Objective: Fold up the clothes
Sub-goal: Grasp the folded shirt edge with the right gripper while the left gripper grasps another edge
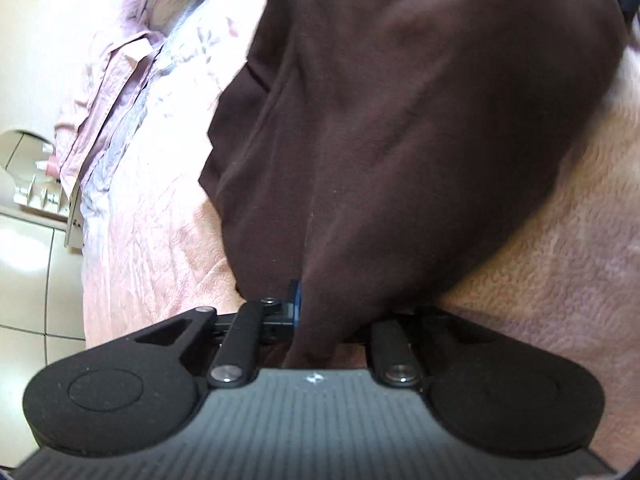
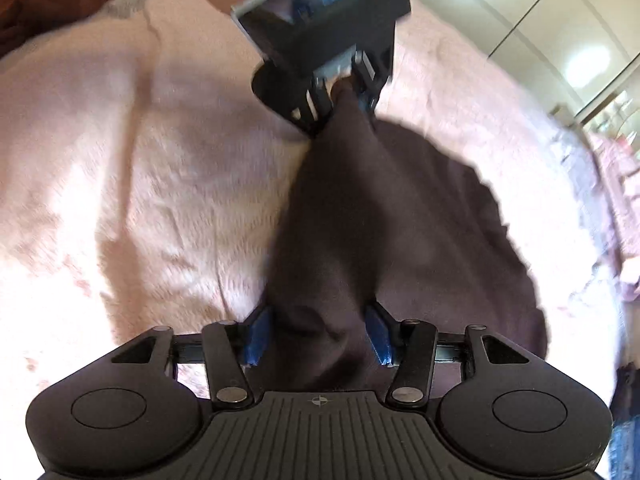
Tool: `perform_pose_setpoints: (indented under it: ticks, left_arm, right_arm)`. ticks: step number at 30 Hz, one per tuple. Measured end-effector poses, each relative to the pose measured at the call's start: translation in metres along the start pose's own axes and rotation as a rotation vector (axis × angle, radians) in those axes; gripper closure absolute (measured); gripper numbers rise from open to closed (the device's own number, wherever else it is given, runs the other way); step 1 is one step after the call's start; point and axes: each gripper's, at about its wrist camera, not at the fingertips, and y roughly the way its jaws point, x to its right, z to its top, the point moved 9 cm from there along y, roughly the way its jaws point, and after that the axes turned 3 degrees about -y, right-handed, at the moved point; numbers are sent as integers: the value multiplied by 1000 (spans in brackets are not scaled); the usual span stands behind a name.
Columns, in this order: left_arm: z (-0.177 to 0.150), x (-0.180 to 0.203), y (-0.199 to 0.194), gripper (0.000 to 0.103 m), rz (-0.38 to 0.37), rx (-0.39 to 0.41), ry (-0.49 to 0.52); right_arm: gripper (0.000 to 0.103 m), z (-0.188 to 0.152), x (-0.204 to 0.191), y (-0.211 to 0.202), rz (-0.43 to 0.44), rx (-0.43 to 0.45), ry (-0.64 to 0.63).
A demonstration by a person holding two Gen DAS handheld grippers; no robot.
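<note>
Right wrist view: my right gripper point(image 2: 316, 336) stands released, blue pads clear on either side of the dark brown garment point(image 2: 380, 220). It runs lengthwise away from me across the pink bedspread point(image 2: 120, 160), toward its far edge. There my left gripper point(image 2: 344, 96) is clenched on the far end, so the right is nearer the loose end.

A bed spread with a fuzzy pale pink blanket point(image 2: 140, 152) fills the room, glossy cream wardrobe doors point(image 2: 532, 12) beyond its far edge and shiny white floor tiles point(image 1: 28, 280) beside it, brightly lit.
</note>
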Motion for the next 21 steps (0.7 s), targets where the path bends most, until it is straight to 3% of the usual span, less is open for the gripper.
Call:
perform_pose_setpoints:
  ticks: [2, 4, 7, 8, 9, 14, 18, 21]
  left_arm:
    - [1, -3, -4, 93, -6, -3, -6]
    - [3, -5, -7, 93, 0, -8, -11]
    - [3, -6, -15, 93, 10, -22, -35]
    - [3, -5, -16, 94, 13, -29, -42]
    - [2, -4, -17, 94, 11, -39, -52]
    - [15, 3, -39, 95, -1, -97, -128]
    - [48, 20, -93, 96, -31, -135, -233]
    - [90, 56, -145, 96, -75, -146, -298]
  right_arm:
    - [6, 3, -12, -3, -10, 23, -19]
    - [7, -4, -19, 12, -6, -6, -18]
    - [9, -17, -7, 36, 9, -34, 81]
    - [19, -19, -1, 38, 27, -29, 118]
    - [37, -21, 5, 39, 45, -25, 143]
    - [87, -38, 30, 19, 154, 8, 74]
    - [91, -63, 63, -17, 189, 52, -7]
    - [91, -91, 86, -52, 195, 70, -58]
